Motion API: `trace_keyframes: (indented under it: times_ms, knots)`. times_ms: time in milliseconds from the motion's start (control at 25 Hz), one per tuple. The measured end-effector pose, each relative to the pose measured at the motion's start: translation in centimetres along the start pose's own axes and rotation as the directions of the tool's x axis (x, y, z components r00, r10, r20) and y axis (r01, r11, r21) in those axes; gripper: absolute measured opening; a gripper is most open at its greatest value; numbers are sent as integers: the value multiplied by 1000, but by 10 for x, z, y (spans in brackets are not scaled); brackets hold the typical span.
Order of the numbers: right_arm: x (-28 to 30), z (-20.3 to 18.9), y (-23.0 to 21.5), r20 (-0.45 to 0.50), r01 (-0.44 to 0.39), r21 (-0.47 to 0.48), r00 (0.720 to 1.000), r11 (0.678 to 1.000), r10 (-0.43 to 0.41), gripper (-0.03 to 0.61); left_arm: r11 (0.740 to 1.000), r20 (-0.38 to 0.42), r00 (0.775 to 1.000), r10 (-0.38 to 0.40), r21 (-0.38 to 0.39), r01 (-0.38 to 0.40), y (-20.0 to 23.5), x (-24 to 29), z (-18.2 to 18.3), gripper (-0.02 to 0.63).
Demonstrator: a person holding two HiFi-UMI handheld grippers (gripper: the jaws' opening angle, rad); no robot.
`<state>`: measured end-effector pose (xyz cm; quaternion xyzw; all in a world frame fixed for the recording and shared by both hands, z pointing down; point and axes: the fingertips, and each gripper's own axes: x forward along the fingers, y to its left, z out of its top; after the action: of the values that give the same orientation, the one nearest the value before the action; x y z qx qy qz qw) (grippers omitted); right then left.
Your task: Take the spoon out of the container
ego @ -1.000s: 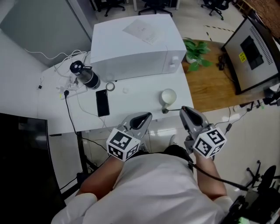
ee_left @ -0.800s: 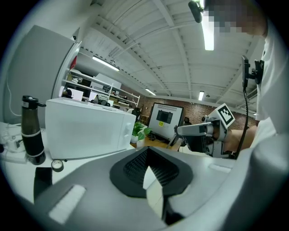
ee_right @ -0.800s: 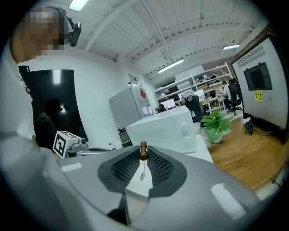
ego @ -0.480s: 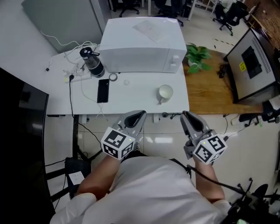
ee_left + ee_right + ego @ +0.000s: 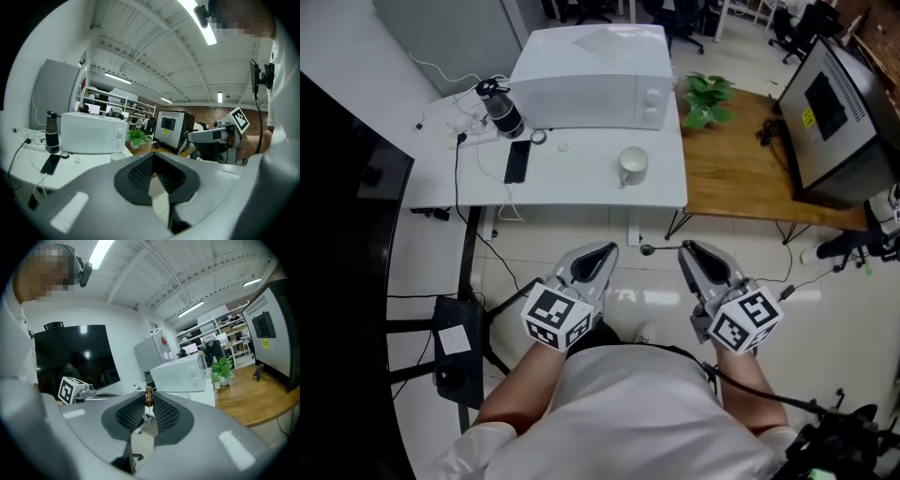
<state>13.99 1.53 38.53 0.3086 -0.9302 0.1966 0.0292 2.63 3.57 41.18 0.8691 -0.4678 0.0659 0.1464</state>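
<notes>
We hold the spoon [image 5: 660, 249] pinched tight in the right claw [image 5: 685, 250], out over the floor, well apart from the cup [image 5: 633, 166] near the desk's [image 5: 581, 180] front edge, left claw [image 5: 607, 250] closed on nothing.

An open-plan office: white bench [image 5: 581, 178] with a microwave [image 5: 591, 64], swivel chairs [image 5: 787, 23], shelving [image 5: 117, 105] and strip lights [image 5: 117, 78] overhead.

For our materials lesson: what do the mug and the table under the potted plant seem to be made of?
Mug: probably glazed ceramic; plain white, smooth, thick-walled look. Table: wood or wood-look laminate; warm brown with faint streaks like grain, matte.
</notes>
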Motion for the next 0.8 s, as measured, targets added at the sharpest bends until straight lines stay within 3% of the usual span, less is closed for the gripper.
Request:
trace_keyframes:
  times_ms: [240,440,800]
  knots:
    - [-30,-14,15,6,-16,6,1000,1000,15,57,999,-29,999,19,33,-18,-27,-24,-14,5]
    - [-36,-21,27,5,14,3,1000,1000,-14,57,1000,-40,999,-22,18,22,-32,-35,-19,5]
    - [-10,-36,50,7,85,26,996,996,-85,57,997,-50,995,-82,6,82,-9,-60,-25,5]
